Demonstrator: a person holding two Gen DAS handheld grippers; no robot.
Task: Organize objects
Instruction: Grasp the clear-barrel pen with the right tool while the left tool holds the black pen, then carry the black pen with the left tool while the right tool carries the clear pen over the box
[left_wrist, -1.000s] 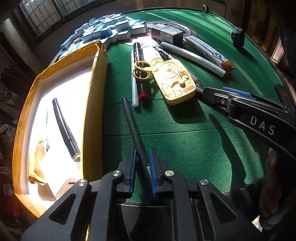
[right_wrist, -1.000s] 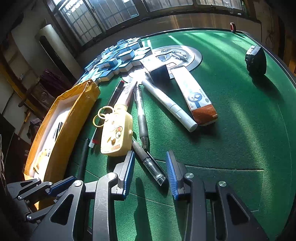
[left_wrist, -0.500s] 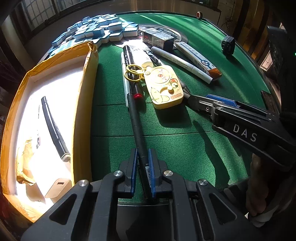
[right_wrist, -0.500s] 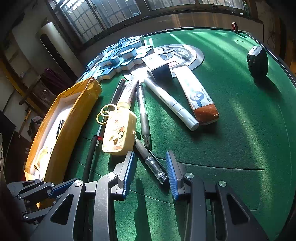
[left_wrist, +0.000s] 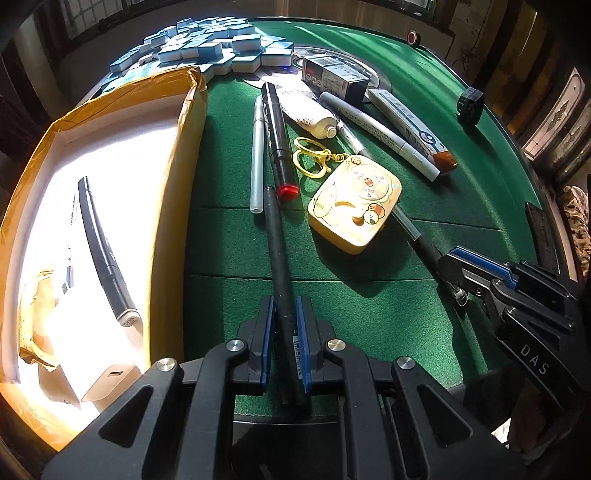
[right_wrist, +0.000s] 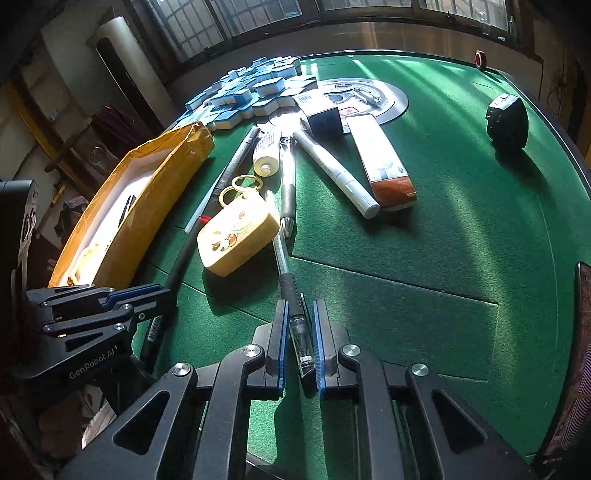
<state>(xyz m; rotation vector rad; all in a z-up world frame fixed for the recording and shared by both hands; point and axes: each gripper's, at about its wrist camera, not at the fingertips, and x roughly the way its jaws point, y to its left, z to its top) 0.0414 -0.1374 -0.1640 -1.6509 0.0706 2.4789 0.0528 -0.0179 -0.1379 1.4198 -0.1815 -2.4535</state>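
My left gripper (left_wrist: 283, 314) is shut on a long black pen (left_wrist: 277, 243) that points toward the pile of stationery. My right gripper (right_wrist: 300, 317) is shut on a clear gel pen with a black grip (right_wrist: 291, 295); it also shows in the left wrist view (left_wrist: 424, 247). The gel pen's far end lies under a yellow cartoon keychain case (right_wrist: 236, 236), seen also in the left wrist view (left_wrist: 354, 206). An open cardboard box (left_wrist: 173, 192) on the left holds a black marker (left_wrist: 103, 254) and a white charger (left_wrist: 110, 380).
On the green felt table (right_wrist: 443, 229) lie a red-capped black marker (left_wrist: 279, 147), a clear pen (left_wrist: 257, 162), a white marker (right_wrist: 336, 173), a toothpaste box (right_wrist: 380, 162), a white tube (right_wrist: 266, 155), blue mahjong tiles (right_wrist: 258, 92) and a black tape measure (right_wrist: 506, 122).
My right gripper has moved forward and shut on the clear gel pen. My left gripper, holding the black pen, has moved forward toward the red-capped marker.
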